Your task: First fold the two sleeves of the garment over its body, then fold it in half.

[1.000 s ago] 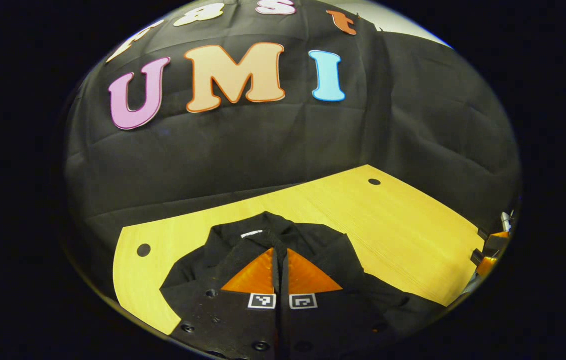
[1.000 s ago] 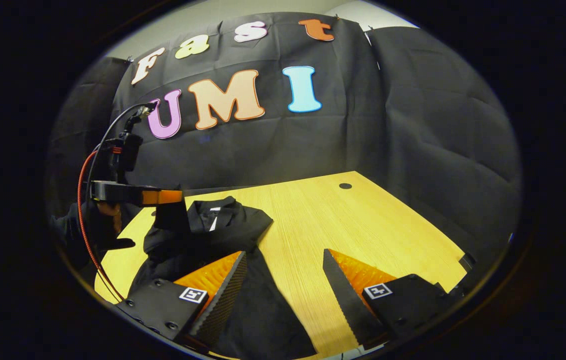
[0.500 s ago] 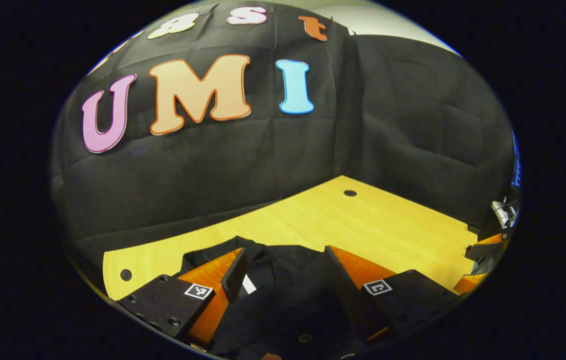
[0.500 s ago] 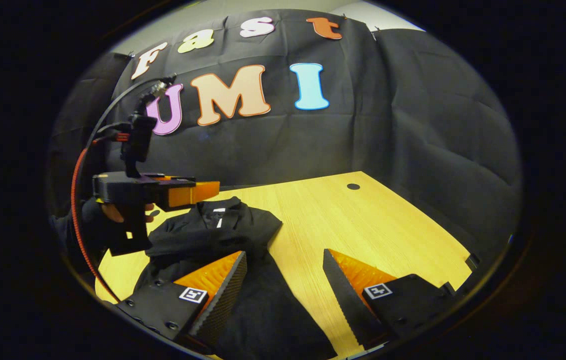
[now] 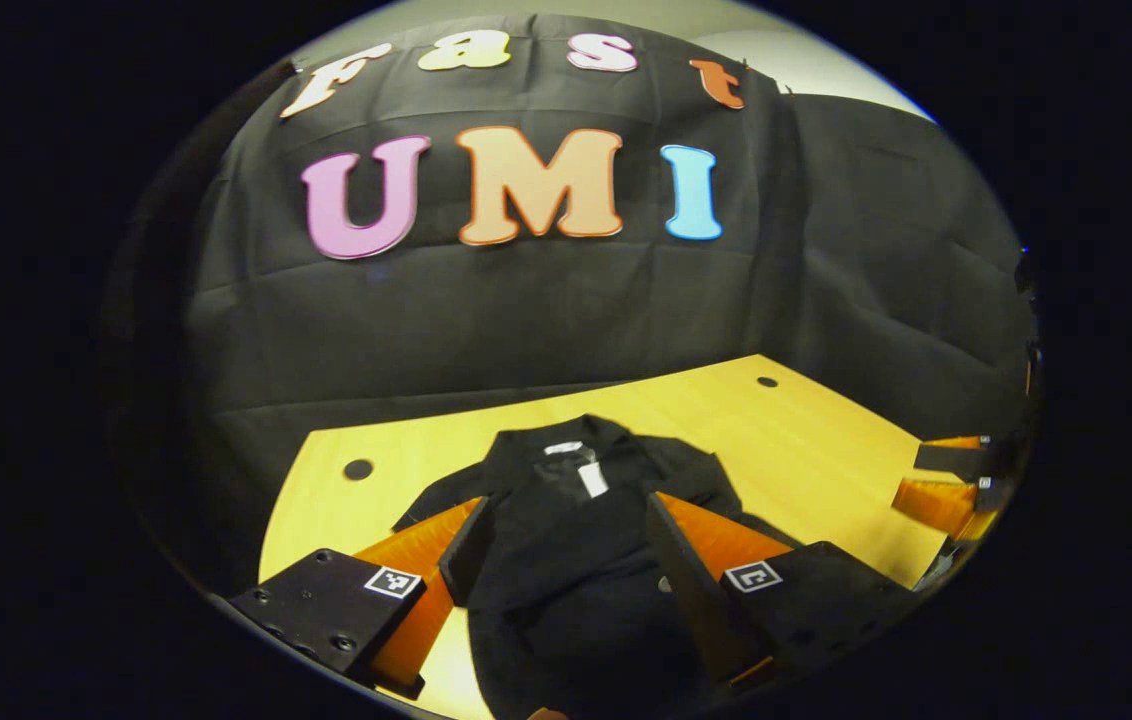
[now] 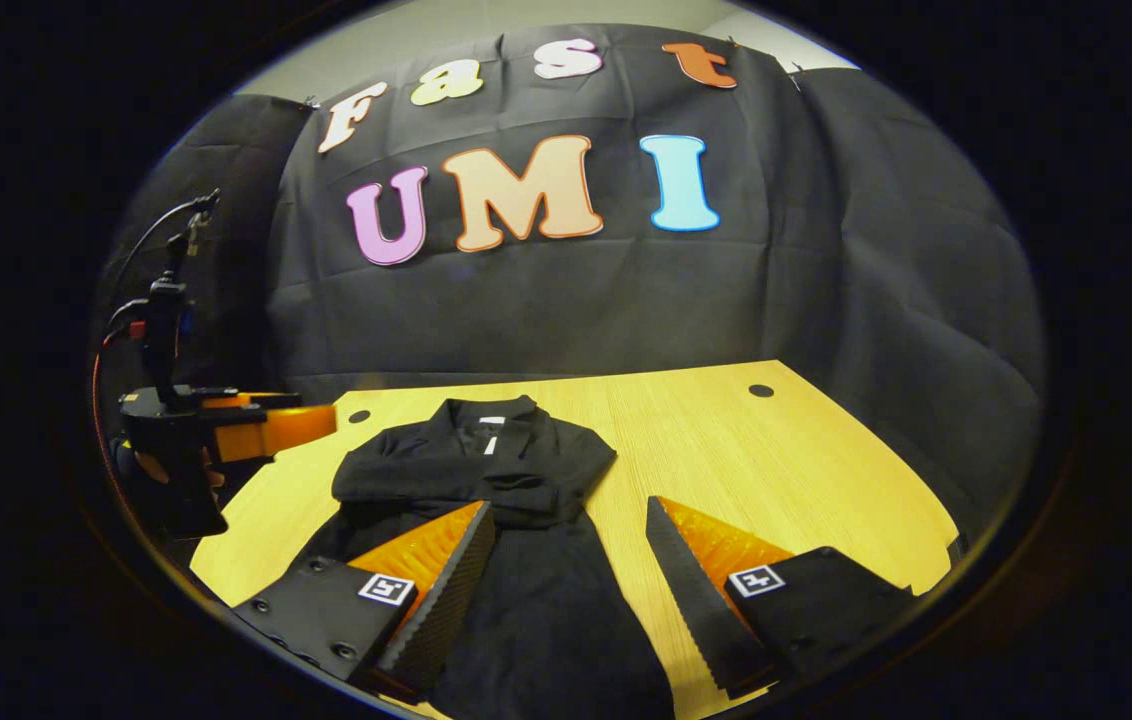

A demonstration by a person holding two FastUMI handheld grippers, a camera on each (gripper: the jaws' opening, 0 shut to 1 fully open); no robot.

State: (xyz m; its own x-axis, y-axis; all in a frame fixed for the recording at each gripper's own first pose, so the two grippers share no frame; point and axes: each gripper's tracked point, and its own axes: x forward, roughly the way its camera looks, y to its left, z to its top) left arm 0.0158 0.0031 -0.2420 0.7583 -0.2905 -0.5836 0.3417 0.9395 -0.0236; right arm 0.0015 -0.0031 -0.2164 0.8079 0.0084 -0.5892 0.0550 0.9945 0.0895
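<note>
garment: we see the black garment (image 6: 486, 480) flat on the wooden table (image 6: 776, 450), collar toward the booth wall, both sleeves crossed over the chest, so we judge the half-fold is next.
left gripper (image 5: 558, 545): jaws apart, empty, hovering above the body.
right gripper (image 6: 571, 560): released, empty, over the hem, likely placed for the lift.
room: bare table right of the garment; hem near the front edge.

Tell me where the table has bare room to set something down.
Bare tabletop lies between the black jacket and the far-corner hole. A narrower strip runs by the other hole. The near middle is crowded: jacket, left gripper, right gripper.
</note>
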